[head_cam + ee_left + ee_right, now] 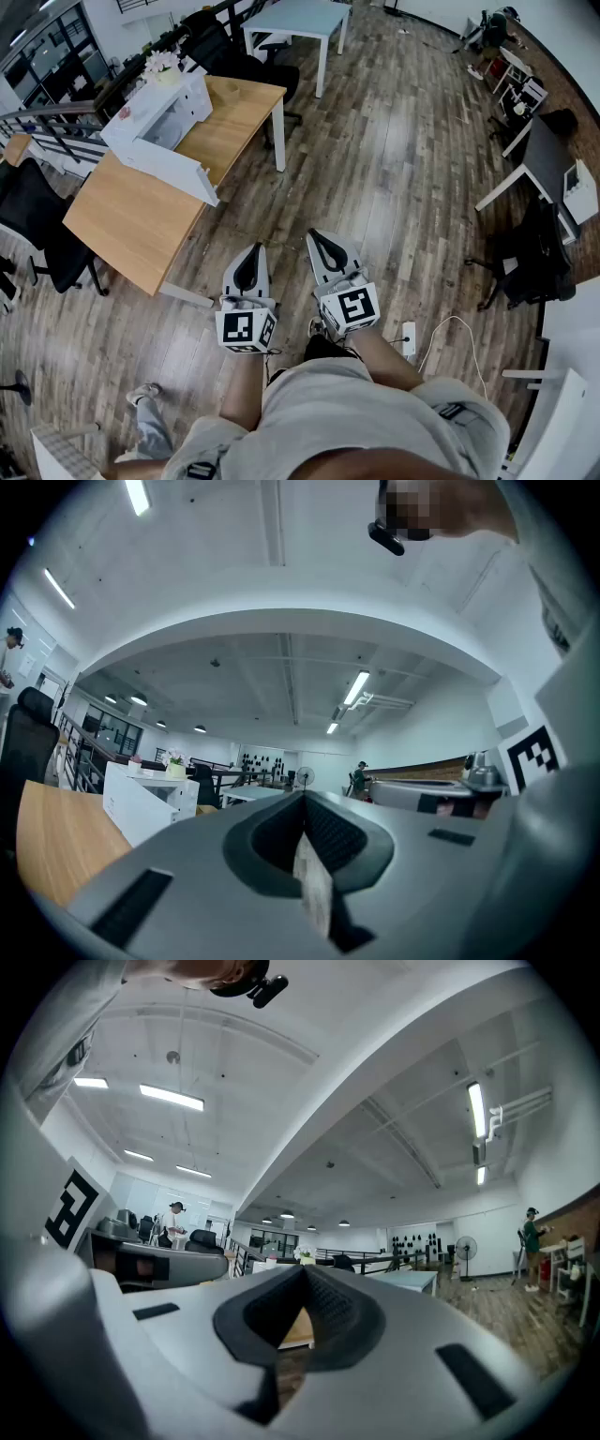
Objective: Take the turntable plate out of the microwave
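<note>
Left gripper view: the left gripper (pixel 305 801) is seen fully shut; its fingers (pixel 330 834) are pressed together and nothing is held between them.
Right gripper view: the right gripper (pixel 305 1274) is likewise closed, fingers (pixel 334 1309) meeting at the tip with nothing gripped.
Pose: in the head view both grippers are held side by side, near each other but not touching, above the floor (pixel 394 178). They are just ahead of the person's legs (pixel 319 403) and pointed roughly level towards the counter (pixel 131 220).
Microwave: a white microwave (pixel 155 117) is set on the far part of the counter, well apart from both grippers. Its door (pixel 169 171) is seen swung open towards the near side.
Plate: no plate can be made out; the microwave's cavity shows only as a small grey patch in the head view.
On top: flowers (pixel 161 64) are placed on the microwave.
Counter: light wood on white legs, with one corner turned towards the grippers.
Chair: a black chair (pixel 37 220) is drawn up at the counter's left edge.
Floor: dark wood planks, with a white power strip (pixel 409 338) and its cable lying to the right of the person's feet.
Beyond: a pale table (pixel 298 19) is seen further back, past the counter.
</note>
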A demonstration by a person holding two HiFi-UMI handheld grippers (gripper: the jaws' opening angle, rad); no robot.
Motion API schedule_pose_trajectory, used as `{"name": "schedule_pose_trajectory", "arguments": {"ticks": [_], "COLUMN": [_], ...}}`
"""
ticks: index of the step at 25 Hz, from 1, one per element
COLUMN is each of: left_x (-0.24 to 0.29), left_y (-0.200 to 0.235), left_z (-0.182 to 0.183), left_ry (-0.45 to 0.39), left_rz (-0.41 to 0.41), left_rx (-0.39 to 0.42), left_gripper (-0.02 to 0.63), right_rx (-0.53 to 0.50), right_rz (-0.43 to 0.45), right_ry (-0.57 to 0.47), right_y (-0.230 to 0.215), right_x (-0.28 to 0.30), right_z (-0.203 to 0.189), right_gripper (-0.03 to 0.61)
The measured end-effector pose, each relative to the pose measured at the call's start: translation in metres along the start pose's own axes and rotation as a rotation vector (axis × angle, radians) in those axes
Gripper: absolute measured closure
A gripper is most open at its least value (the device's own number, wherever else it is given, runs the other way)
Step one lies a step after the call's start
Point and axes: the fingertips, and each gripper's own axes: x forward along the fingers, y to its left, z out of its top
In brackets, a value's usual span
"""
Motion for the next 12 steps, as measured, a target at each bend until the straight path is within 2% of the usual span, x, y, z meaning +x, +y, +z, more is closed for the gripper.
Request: {"name": "schedule_pose_trajectory", "arguments": {"ticks": [6, 12], "left_x": [0.019, 0.053], "left_y": [0.004, 0.003], "left_z": [-0.008, -0.019], "left_ry": [0.018, 0.051], "left_rz": [0.013, 0.02], "left_rx": [-0.027, -0.041], "left_gripper": [0.601, 0.601], "right_rx": [0.011, 0.051], "right_rz": [0.016, 0.057], "right_ry": [0.036, 0.011], "right_y": [-0.013, -0.034], "right_x": [0.014, 0.036], "right_z": [-0.013, -0.018], "right_gripper": [0.575, 0.574]}}
